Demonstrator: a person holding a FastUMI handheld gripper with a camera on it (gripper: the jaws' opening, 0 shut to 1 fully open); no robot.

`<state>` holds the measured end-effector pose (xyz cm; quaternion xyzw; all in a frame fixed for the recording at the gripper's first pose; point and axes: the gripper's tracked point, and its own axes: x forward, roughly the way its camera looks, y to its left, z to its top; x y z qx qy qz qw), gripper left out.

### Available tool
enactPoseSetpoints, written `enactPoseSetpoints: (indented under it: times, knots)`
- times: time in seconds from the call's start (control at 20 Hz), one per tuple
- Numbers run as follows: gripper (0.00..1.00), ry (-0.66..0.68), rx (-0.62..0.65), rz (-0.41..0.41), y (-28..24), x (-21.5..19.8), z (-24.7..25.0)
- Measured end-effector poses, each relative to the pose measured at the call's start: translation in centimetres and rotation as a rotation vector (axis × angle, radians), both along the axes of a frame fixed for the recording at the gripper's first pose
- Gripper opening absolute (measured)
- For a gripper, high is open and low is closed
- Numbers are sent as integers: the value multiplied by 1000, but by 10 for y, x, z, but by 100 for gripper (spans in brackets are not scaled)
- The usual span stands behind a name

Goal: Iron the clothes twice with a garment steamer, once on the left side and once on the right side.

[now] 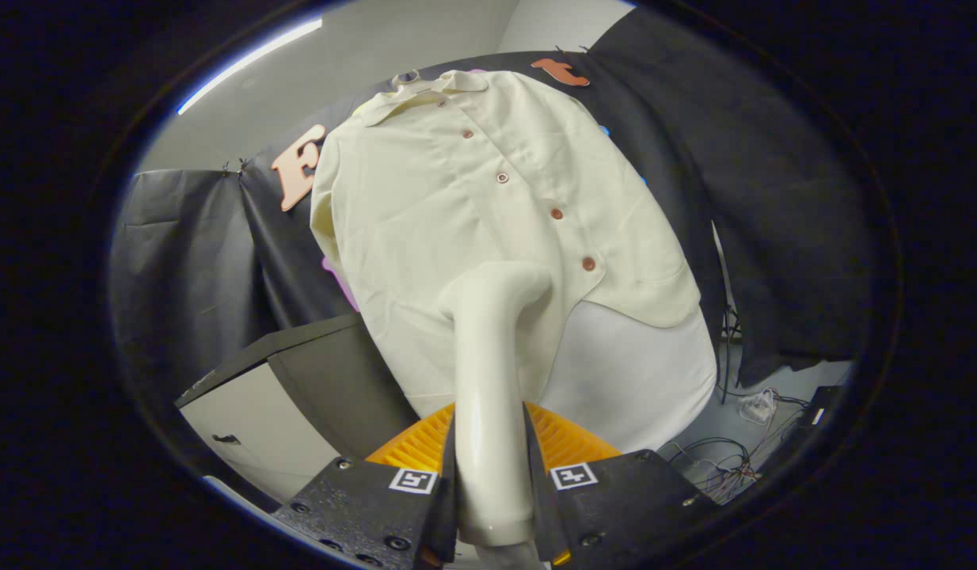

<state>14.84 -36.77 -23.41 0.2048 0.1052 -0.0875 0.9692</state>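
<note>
The cream, curved plastic garment steamer [492,372] stood upright between the fingers of the tongs [492,483], its handle clamped from both sides and its bent head pressed against or just short of the cloth; which of the two could not be told. The tongs were closed only as far as the handle's width allowed, both fingers bearing on it, and they touched nothing else.

Directly ahead, at twelve o'clock from the fingers, hung the pale cream button-front shirt [457,206] with its brown buttons, draped over a white padded ironing form [639,372] that showed bare below the hem at about two o'clock from the steamer head. The steamer head met the shirt low down, near the hem, on the panel to the nine o'clock side of the button row.

By my judgement, one pass over one side of the shirt was in hand, with the head at the low end of its stroke. The next move would call for sliding the head along that panel while keeping it flat to the fabric, then shifting across the buttons toward three o'clock for the other side.

A dark-topped cabinet with a pale front [298,372] stood at eight o'clock, well apart from the shirt.
</note>
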Motion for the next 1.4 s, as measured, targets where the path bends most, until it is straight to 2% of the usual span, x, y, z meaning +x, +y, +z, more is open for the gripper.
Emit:
enactPoseSetpoints:
  times: [0.3, 0.5, 1.05, 1.4]
  knots:
    - [38, 25, 24, 2, 5, -24, -16]
    - [38, -6, 35, 9, 9, -37, 4]
    - [37, -134, -42, 15, 6, -65, 105]
    - [37, -243, -96, -25, -27, -39, 188]
